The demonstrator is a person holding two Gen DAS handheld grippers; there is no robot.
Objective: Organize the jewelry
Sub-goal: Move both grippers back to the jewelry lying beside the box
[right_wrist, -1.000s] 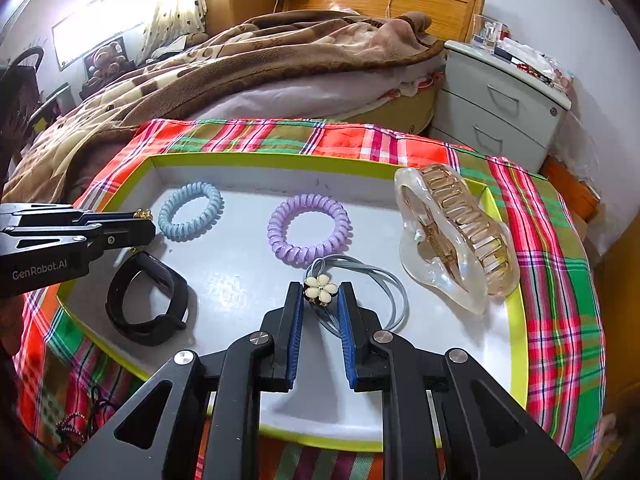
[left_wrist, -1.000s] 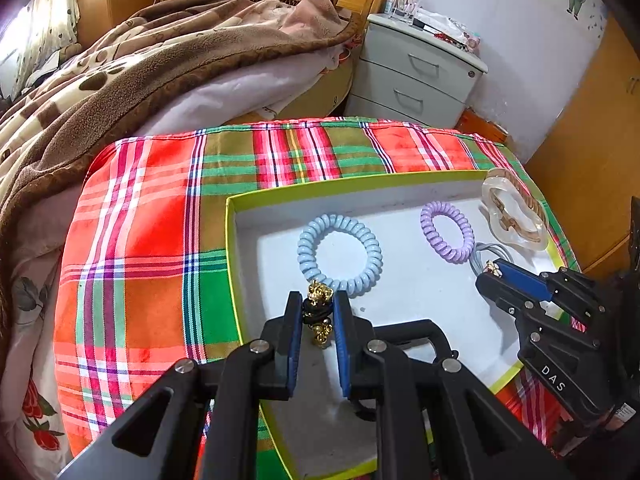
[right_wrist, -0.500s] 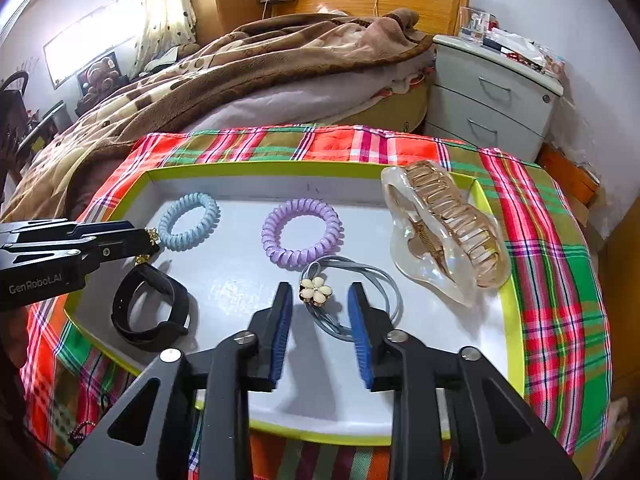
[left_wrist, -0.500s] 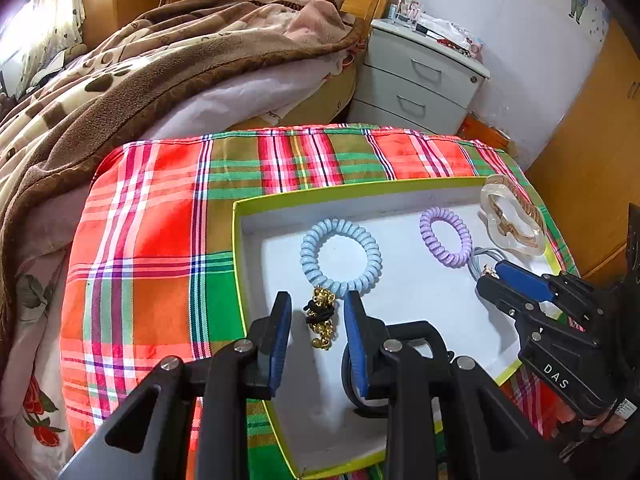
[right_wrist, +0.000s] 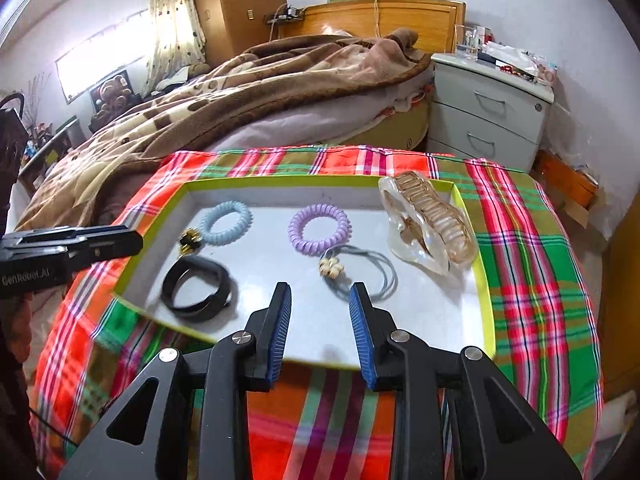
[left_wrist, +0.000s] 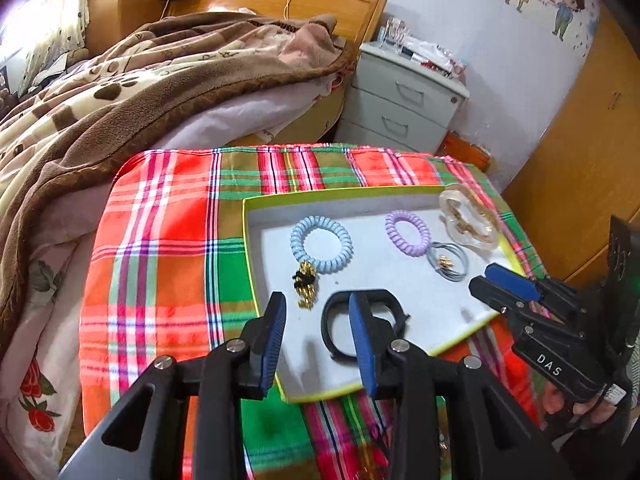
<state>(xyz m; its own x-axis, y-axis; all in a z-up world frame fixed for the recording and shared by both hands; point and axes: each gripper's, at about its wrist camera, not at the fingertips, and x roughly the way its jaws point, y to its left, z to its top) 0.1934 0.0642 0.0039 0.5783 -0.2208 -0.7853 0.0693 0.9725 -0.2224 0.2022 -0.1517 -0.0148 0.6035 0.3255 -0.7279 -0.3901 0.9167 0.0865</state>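
Both grippers are hanging over the near edge of the tray [right_wrist: 486,292], which sits on a plaid cloth [left_wrist: 160,248]. Left gripper [left_wrist: 318,336] has its jaws spreading apart with nothing pinched; the black band [left_wrist: 362,326] just lies on the tray floor under them. The gold-and-black hair tie [left_wrist: 306,285] lies loose at about 11 o'clock from that band, touching the blue coil tie [left_wrist: 322,245]. Right gripper [right_wrist: 320,330] is let go too, empty. The flower hair tie [right_wrist: 360,276] lies at its 12 o'clock, beside the purple coil [right_wrist: 319,229] and the clear claw clip [right_wrist: 430,224].
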